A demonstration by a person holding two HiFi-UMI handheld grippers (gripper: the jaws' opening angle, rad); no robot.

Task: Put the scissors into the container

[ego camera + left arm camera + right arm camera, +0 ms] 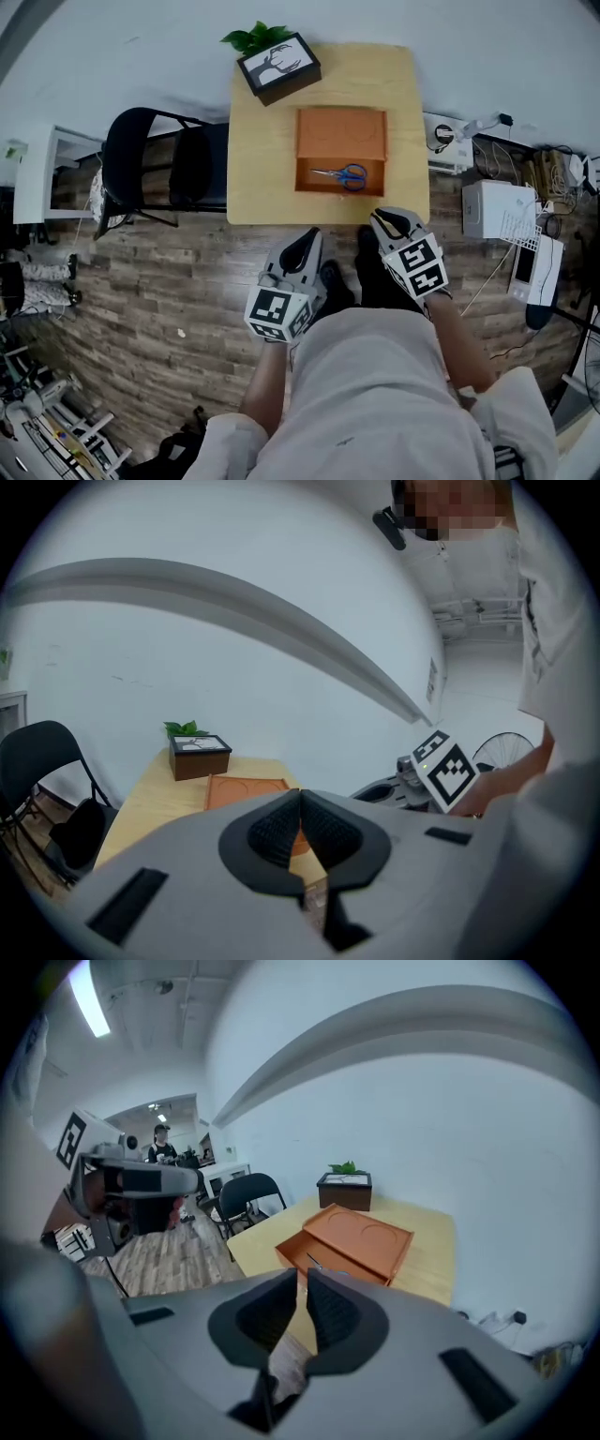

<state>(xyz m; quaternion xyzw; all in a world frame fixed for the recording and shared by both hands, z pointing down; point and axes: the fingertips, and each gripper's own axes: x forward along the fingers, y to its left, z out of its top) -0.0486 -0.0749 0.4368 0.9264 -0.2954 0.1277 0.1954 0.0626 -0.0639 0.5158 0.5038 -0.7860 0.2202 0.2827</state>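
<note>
Standing back from the tabletop [264, 169], I hold both claws low and close to my tummy. My left claw [305, 240] is squeezed shut with nothing in it. My right claw [388, 221] is pinched together too, and it has nothing in it either. I think I hold them like this because there is nothing to carry now.

The scissors [342, 174] with the blue handles lie flat in the open front part of the orange container [341, 131]. The handles point to my right. The container sits in the middle of the tabletop with its open side facing me, so it is easy to reach.

A dark box with a green plant [277, 64] stands at the far corner, out of the way. A black chair [165, 167] stands beside the tabletop on my left.

I think the job is done.
</note>
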